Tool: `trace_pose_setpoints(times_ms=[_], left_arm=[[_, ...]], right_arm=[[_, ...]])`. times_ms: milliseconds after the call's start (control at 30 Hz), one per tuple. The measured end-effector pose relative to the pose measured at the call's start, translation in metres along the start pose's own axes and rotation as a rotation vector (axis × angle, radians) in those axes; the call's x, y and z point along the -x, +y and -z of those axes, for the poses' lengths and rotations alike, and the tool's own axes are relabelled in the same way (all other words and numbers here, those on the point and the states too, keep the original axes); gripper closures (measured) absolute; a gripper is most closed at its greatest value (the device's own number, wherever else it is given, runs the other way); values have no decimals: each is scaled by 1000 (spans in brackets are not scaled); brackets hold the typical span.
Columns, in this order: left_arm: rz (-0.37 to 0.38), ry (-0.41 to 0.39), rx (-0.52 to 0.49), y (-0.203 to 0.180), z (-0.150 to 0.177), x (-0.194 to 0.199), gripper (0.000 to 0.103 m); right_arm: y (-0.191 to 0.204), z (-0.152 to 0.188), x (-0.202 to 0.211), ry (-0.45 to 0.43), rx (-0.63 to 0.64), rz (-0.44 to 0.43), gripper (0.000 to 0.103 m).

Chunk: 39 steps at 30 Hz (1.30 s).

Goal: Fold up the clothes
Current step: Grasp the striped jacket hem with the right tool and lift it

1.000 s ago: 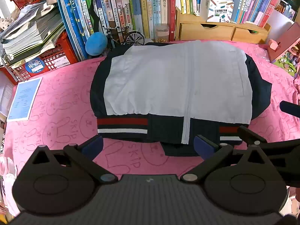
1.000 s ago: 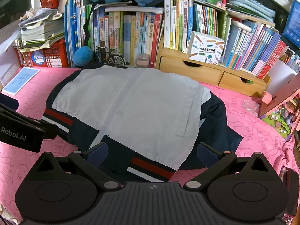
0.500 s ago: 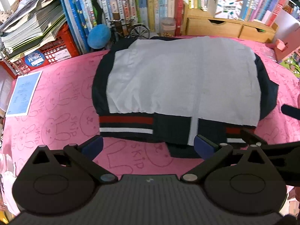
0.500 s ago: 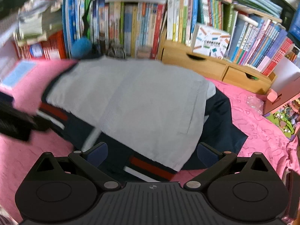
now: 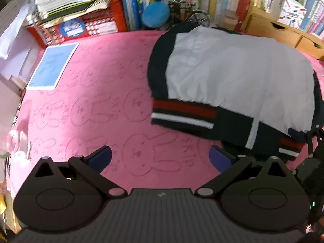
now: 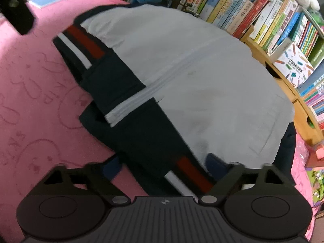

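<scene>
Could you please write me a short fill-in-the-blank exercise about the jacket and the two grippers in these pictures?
1. The folded jacket lies on a ____ cloth printed with rabbits.
2. The right gripper is closing around the jacket's striped ____.
3. Between the fingers of the left gripper, only the ____ shows.
4. The sheet of paper on the cloth's far left is ____ in colour.

Missing words: pink; hem; cloth; blue
</scene>
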<state>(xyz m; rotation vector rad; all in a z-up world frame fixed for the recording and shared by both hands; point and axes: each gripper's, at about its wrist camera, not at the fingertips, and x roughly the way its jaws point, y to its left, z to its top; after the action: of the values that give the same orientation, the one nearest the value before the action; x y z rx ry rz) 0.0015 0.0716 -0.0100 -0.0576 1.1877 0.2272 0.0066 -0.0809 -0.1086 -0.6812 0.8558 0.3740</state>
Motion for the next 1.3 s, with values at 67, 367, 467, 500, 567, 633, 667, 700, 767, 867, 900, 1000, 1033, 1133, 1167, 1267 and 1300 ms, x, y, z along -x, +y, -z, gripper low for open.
trace_pose_setpoints(times_ms=[67,367,467,500,567,633,667,700,767,867,900,1000,1033,1133,1167,1267,1300], left_arm=[[-13,12,14,4,3,0,0],[-8,34,33,6,5,-5,0],[-2,33,24,3,5,-6,0],[0,33,21,2,4,-6,0],[3,31,16,0,4,-6,0],[6,32,12,-1,4,-6,0],[6,33,11,-1,5,-6,0],[6,33,10,-1,5,-5,0],[7,32,11,0,6,-4,0],[5,34,17,1,8,-2,0],[4,34,19,2,9,-2,0],[0,32,23,5,13,1,0],[-2,30,25,6,14,2,0],[-5,32,37,11,17,4,0],[-5,33,41,12,18,4,0],[-2,34,50,14,19,5,0],[-2,34,51,14,20,5,0]], right_arm=[[-5,-5,-1,-8,-41,-6,38],[-30,-11,26,-99,-246,-110,53],[-46,0,37,-126,-294,-122,56],[-50,4,41,-135,-305,-127,56],[-52,6,40,-130,-304,-147,55],[-45,5,38,-122,-270,-158,54],[-38,6,38,-120,-237,-164,51],[-30,5,39,-125,-190,-183,49],[-14,5,44,-153,-106,-208,32],[13,-3,45,-222,55,-153,24],[19,-7,43,-235,92,-117,25],[6,-20,32,-204,16,-84,38],[-1,-24,31,-201,-29,-84,46],[-17,-25,47,-298,-91,13,50],[-21,-26,51,-326,-101,46,50],[-31,-32,49,-338,-125,143,50],[-33,-33,42,-304,-127,142,50]])
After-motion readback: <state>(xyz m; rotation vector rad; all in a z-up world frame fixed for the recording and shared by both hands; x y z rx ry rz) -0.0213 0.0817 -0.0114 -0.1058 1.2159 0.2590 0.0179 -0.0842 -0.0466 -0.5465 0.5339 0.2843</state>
